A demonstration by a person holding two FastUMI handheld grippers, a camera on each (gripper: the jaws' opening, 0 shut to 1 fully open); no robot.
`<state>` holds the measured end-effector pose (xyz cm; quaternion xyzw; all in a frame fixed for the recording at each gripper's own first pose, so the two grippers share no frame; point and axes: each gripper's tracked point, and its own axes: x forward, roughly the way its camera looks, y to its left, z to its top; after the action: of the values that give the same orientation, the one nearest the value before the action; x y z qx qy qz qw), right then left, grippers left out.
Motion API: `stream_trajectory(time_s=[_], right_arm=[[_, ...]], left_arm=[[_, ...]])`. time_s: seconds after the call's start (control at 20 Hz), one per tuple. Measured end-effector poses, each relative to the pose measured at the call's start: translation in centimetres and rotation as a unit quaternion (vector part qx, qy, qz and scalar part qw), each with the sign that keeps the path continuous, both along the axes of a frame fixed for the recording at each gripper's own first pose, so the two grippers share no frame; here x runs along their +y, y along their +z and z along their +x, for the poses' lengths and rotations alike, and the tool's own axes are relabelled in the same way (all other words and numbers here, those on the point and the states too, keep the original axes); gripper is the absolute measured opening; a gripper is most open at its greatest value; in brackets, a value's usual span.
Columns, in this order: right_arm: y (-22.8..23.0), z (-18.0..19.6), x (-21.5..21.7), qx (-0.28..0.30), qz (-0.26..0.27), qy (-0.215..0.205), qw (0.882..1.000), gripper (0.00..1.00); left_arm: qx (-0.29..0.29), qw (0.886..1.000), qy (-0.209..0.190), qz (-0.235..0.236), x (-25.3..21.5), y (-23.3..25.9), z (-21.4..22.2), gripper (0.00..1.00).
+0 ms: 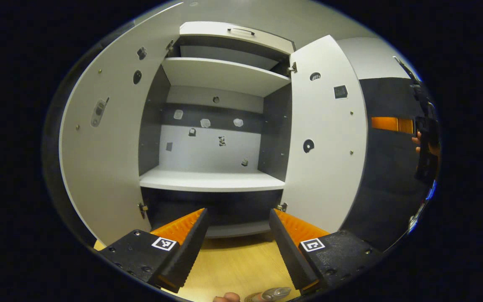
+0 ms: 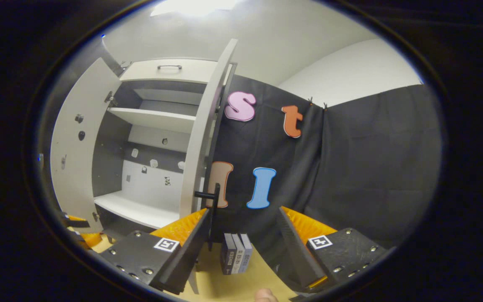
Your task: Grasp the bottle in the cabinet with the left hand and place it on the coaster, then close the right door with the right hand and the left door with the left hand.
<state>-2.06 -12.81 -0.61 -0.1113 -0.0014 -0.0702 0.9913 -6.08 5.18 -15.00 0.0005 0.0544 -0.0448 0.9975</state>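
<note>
The right gripper [image 2: 241,243] is spread wide and holds nothing. Just beyond its left finger stands the right door [image 2: 201,147], edge-on, its dark handle [image 2: 210,197] running up and down. That door is the nearer job for this hand. The left gripper [image 1: 237,247] is also spread and empty, facing the bare cabinet [image 1: 212,180]. The bottle [image 1: 268,294] shows at the bottom edge, below its fingers, on the table [image 1: 237,260]; I cannot make out a coaster.

Both views face the open cabinet [image 1: 212,180] (right view obliquely).
</note>
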Motion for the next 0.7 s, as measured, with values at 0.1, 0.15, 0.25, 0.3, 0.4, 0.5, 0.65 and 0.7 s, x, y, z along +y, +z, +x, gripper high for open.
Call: stream_trajectory(time_s=[0.1,0.15,0.25,0.3,0.4,0.5,0.65,0.7], right_arm=[[-0.1,0.5,0.5,0.0,-0.004,0.007,1.0,0.96],[-0.1,0.6,0.7,0.001,-0.003,0.01,1.0,0.96],[-0.3,0.9,1.0,0.002,0.002,0.013,1.0,0.96],[-0.4,0.9,0.9,0.002,0.005,0.015,1.0,0.96],[-0.4,1.0,1.2,0.002,0.008,0.023,1.0,0.96],[-0.4,1.1,1.6,0.005,0.012,0.034,0.999,0.93],[-0.5,1.3,2.4,0.008,0.018,0.047,0.999,0.96],[-0.5,1.2,2.5,0.008,0.021,0.051,0.998,0.93]], left_arm=[[-0.017,1.0,0.025,0.008,1.5,1.8,0.0,0.92],[-0.025,0.999,0.036,0.009,2.1,2.6,0.1,0.92],[-0.036,0.998,0.054,0.01,3.3,3.6,0.0,0.92],[-0.038,0.997,0.064,0.008,4.0,4.0,-0.1,0.92],[-0.04,0.996,0.081,0.002,5.1,4.3,-0.3,0.92],[-0.041,0.994,0.098,-0.001,6.2,4.4,-0.7,0.92],[-0.043,0.992,0.116,0.008,7.5,4.6,-0.9,0.92],[-0.044,0.992,0.12,0.012,7.8,4.8,-1.0,0.92]])
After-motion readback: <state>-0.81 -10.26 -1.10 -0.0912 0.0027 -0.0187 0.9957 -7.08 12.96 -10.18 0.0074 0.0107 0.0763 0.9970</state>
